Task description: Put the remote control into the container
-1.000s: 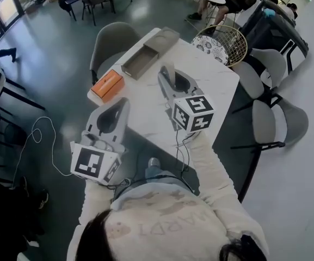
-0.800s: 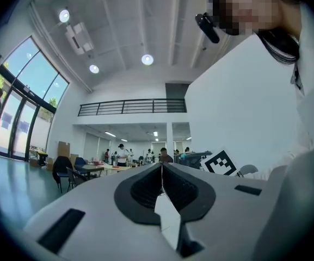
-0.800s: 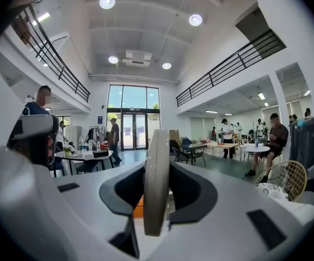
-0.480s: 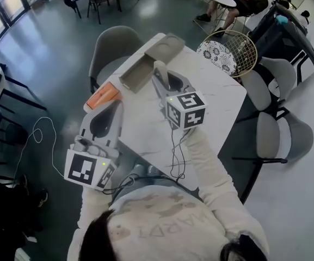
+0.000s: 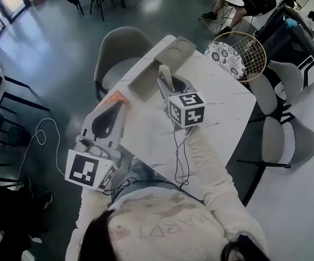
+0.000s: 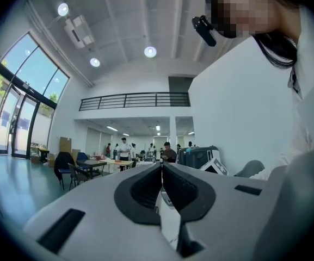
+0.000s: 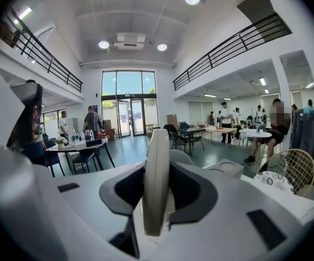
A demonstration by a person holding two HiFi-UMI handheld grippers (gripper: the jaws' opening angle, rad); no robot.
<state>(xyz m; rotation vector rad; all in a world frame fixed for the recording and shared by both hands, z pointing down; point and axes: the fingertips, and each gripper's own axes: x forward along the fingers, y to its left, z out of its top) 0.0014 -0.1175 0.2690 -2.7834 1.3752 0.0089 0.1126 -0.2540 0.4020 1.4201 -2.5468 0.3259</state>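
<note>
My right gripper [image 5: 166, 83] is shut on a slim cream remote control [image 5: 165, 74], held upright on its edge above the white table [image 5: 222, 99]. In the right gripper view the remote control [image 7: 156, 184] stands edge-on between the dark pads of my right gripper [image 7: 157, 170]. The grey-brown container [image 5: 146, 79] lies open just beyond the remote at the table's far left edge, its lid part [image 5: 176, 48] behind it. That lid part [image 7: 228, 168] also shows in the right gripper view. My left gripper [image 5: 118, 106] hovers at the table's left edge, shut and empty, its left gripper [image 6: 161, 166] jaws meeting at the tips.
An orange box [image 5: 115, 97] lies mostly hidden behind my left gripper. A grey chair [image 5: 118, 48] stands at the table's far side. A wire-backed chair with a patterned cushion [image 5: 242, 50] stands at the far right, more chairs [image 5: 279, 140] to the right. Cables hang from both grippers.
My right gripper has carried the remote a little farther along the table toward the container. My left gripper has risen and now covers most of the orange box.
</note>
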